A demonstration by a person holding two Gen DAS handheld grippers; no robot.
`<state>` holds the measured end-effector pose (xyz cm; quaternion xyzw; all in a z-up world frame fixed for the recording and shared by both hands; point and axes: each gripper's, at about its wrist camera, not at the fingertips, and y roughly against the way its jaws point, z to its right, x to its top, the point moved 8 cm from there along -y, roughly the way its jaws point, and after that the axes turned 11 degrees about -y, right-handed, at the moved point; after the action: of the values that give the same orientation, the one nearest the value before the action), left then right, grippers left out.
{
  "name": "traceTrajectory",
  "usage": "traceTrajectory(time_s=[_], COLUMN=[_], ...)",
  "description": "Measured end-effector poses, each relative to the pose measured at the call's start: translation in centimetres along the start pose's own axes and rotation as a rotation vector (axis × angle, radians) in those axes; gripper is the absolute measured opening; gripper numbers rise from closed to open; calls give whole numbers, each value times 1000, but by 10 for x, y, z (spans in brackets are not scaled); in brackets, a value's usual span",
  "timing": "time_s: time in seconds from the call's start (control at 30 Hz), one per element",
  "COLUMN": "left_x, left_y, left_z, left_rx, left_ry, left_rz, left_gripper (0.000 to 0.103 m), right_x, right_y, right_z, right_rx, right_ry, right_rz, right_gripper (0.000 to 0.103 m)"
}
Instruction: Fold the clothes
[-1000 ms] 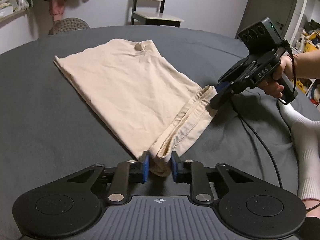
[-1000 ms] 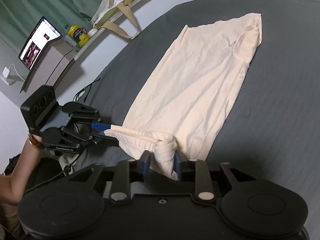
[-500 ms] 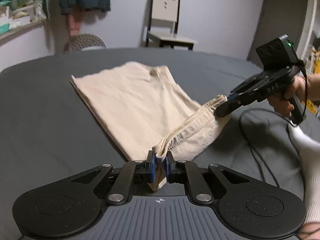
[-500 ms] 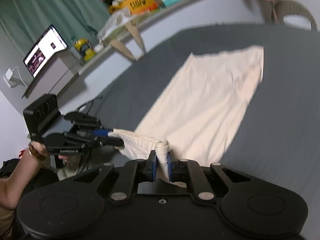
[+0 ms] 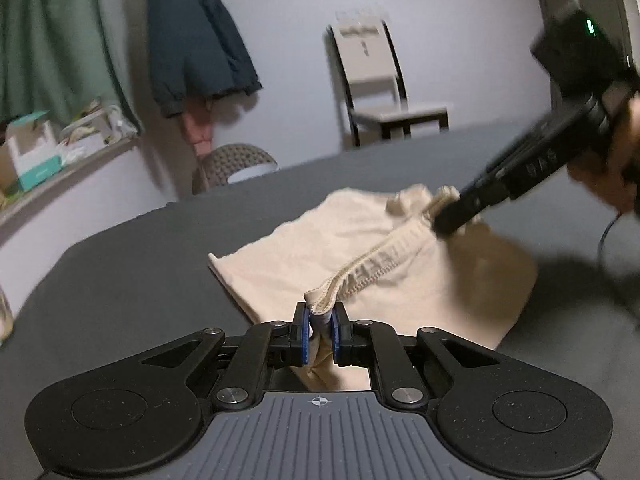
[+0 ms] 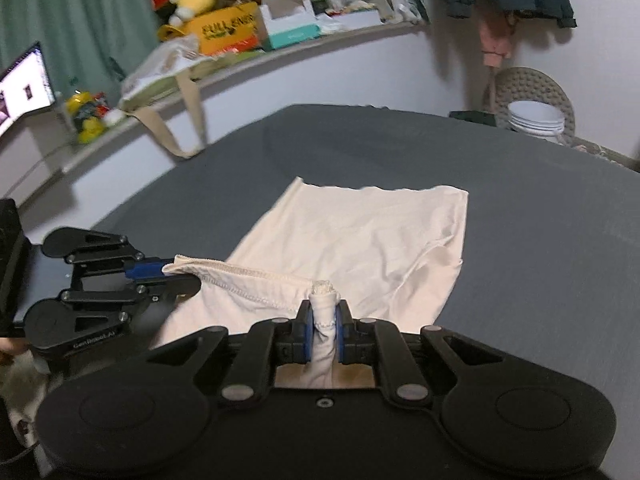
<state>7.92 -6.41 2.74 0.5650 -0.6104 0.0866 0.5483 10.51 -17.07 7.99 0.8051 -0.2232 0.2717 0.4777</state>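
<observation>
- Across the left wrist view, the cream garment (image 5: 320, 256) lay on the dark grey worktop (image 5: 132, 272), its stitched hem (image 5: 372, 264) lifted clear of the cloth below it.
- At the near end of that hem, the left hand-held gripper (image 5: 319, 338) was closed tight on a bunched corner, with fabric filling the narrow gap between its blue pads (image 5: 305, 338).
- At the far end of the hem, the right hand-held gripper (image 5: 452, 220) pinched the other corner; motion blur hid its jaws, though the cloth hung from its tip.
- Judged from the sag and creasing, the fabric was thin, light and limp, so the doubled hem looked the firmest place to hold, and a loose pinch might let it slide out.
- Lettering on the right tool's side was too smeared to read.
- Through the right wrist view, the right hand-held gripper (image 6: 323, 336) was clamped on a rolled wad of hem standing up between its pads.
- Left of that wad, the hem (image 6: 248, 274) ran taut to the left hand-held gripper (image 6: 168, 276), whose fingers were nipped on its end.
- Beyond the wad, the garment (image 6: 360, 236) spread flat on the worktop (image 6: 540, 240).
- Well behind the garment, a yellow box (image 6: 228, 32) on the shelf read "FULL" plus a blurred word; small print on the left tool's arm was not legible.
</observation>
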Motion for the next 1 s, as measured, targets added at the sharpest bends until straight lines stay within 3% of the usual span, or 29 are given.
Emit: traceTrajectory(time_s=[0.17, 0.33, 0.53, 0.7, 0.77, 0.83, 0.93, 1.0], left_x=[-5, -16, -35, -34, -33, -35, -36, -37], left_y=[-14, -13, -12, -2, -3, -6, -12, -13], left_z=[-5, -13, -32, -42, -38, -31, -17, -7], left_rx=[-41, -14, 43, 1, -60, -88, -108, -129], left_ry=[116, 176, 249, 356, 391, 385, 336, 291], left_rz=[-18, -13, -78, -28, -12, -31, -84, -110], left_gripper=[11, 11, 11, 11, 11, 11, 11, 11], right_x=[-2, -4, -2, 1, 3, 4, 13, 17], right_y=[-12, -21, -31, -34, -35, -34, -22, -13], right_z=[11, 16, 26, 21, 19, 16, 6, -10], right_rx=[-30, -41, -73, -62, -71, -99, -129, -100], right_ry=[-20, -36, -74, -56, -41, -19, 40, 88], right_rz=[-3, -8, -20, -25, -30, -22, 56, 106], right_gripper=[11, 11, 12, 12, 18, 39, 55, 57])
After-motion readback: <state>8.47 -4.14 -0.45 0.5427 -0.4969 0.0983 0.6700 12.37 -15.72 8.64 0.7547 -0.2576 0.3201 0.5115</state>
